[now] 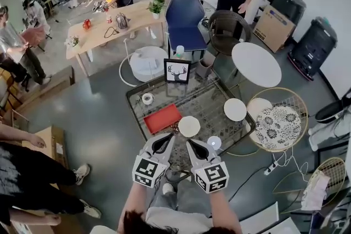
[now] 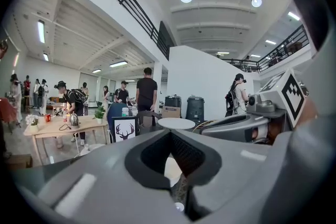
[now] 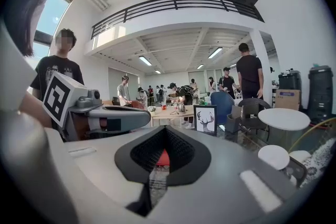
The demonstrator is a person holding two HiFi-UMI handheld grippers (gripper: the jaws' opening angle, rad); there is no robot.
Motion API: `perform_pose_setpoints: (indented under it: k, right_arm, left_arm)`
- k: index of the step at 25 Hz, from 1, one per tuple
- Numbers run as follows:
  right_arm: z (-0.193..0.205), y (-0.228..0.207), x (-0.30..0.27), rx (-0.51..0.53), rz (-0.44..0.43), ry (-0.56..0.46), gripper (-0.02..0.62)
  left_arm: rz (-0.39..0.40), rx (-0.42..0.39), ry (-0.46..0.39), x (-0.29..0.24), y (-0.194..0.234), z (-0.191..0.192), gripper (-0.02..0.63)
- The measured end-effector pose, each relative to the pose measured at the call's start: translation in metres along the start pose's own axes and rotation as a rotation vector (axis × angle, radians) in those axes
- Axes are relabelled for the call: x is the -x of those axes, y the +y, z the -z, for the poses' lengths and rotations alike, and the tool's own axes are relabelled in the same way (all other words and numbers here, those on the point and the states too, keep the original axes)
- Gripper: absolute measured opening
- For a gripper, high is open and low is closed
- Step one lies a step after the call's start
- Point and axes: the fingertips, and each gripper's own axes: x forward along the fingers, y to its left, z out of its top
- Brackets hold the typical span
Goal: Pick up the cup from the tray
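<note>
A red tray [image 1: 162, 118] lies on the glass coffee table [image 1: 219, 93], and I see nothing standing on it. A small white round cup-like thing [image 1: 214, 142] sits on the glass near the front edge, just right of my right gripper [image 1: 190, 143]. My left gripper [image 1: 168, 137] hangs beside it, its tip near the tray's front corner. Both grippers are shut and hold nothing. In the right gripper view a strip of the red tray [image 3: 163, 157] shows through the shut gripper [image 3: 166, 128]. The left gripper [image 2: 170, 132] points over the table.
A white plate [image 1: 189, 126], a white disc [image 1: 235, 109], a white roll [image 1: 147, 98] and a deer picture [image 1: 177, 70] share the table. A round white side table [image 1: 256, 63] and a wire basket chair [image 1: 277, 118] stand to the right. Several people stand behind.
</note>
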Motion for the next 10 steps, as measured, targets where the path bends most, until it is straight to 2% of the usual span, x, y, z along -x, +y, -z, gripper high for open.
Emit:
perform_pose_setpoints:
  k: [10]
  right_arm:
    - [-0.022, 0.015, 0.008, 0.019, -0.003, -0.039, 0.021]
  left_arm:
    - [0.004, -0.037, -0.008, 0.02, -0.006, -0.012, 0.0]
